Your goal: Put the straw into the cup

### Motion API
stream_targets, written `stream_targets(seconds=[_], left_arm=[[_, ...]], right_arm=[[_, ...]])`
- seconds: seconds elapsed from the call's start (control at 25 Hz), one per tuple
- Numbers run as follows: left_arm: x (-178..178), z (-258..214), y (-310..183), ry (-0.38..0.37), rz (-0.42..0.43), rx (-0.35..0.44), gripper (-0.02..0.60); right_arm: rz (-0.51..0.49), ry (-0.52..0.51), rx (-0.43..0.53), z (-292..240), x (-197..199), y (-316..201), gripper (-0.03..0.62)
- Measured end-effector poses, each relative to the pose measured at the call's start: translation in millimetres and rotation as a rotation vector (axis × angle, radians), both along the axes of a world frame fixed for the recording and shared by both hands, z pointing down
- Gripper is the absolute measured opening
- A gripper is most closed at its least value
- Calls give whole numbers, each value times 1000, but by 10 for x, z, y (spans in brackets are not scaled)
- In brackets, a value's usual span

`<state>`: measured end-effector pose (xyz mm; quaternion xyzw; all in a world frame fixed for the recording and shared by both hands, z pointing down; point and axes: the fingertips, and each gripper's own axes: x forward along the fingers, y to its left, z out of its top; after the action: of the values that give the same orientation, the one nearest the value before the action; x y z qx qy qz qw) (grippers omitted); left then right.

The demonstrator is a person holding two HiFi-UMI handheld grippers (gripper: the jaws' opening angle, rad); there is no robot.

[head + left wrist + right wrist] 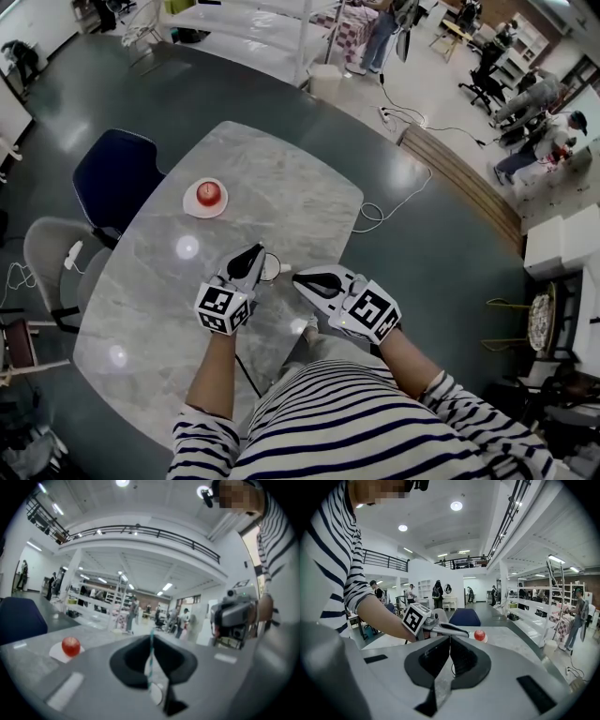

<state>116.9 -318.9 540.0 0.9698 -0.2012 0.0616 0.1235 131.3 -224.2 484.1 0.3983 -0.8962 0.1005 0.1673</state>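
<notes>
Striped shirt [375,427] fills the bottom of head view, and we see both forearms out over the marble counter [281,178]. Left gripper [253,255] points away from us. Right gripper [302,277] angles in toward it, tips near each other.

Head view doesn't resolve the straw; we only get it in left gripper view. Straw [150,660] is white with teal stripes, pinched between the nearly closed left jaws. Its long axis runs upright, top end reaching the jaw tips. The bottom end sits just by a white round rim we read as the cup [156,693].

Right gripper view shows its own jaws together with nothing between them, and the left gripper from the side.

Red apple [208,193] on a white plate [202,213] sits farther out on the counter, well apart from both grippers.
</notes>
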Motion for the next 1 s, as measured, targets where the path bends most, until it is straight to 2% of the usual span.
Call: stream_targets(seconds=[0.56,1.0], left_arm=[[-2,400,-21,-112,-1,-69,28],[-22,433,-56,-117,-7,-81,29]], right_arm=[[3,1,0,3,16,-14,6],[3,2,1,0,2,-42,7]])
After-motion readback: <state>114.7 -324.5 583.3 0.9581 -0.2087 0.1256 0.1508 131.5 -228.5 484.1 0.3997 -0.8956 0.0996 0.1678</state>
